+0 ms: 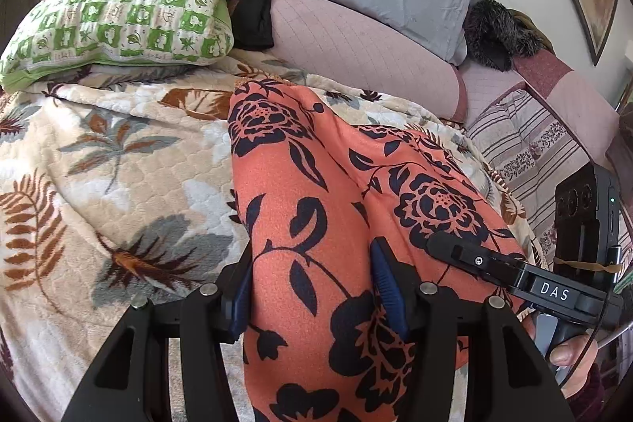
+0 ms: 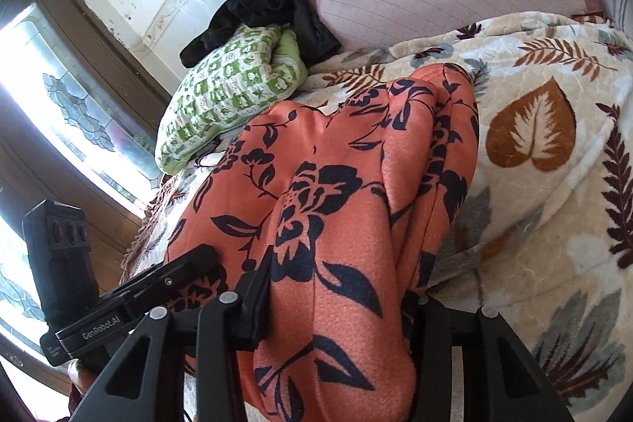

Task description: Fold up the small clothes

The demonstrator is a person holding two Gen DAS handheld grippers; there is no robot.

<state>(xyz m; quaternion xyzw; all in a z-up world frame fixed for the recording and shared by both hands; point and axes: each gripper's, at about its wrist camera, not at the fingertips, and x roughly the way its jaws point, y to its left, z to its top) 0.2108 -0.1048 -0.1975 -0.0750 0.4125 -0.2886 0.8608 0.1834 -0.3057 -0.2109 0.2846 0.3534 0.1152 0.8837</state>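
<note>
Folding is looking barely underway: each hand-held gripper, left [image 1: 312, 287] and right [image 2: 336, 307], is pinching the orange floral garment [image 1: 316, 192] (bunched, not flat) above the leaf-print blanket [image 1: 118, 165].

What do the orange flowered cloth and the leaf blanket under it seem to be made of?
The orange cloth looks like a thin woven or knit synthetic, matte, with a fine grainy weave and soft drape between both grippers, left and right. The blanket looks like thick plush fleece: its surface is fuzzy and embossed in a quilted pattern. The exact fibre of either cannot be told.
</note>
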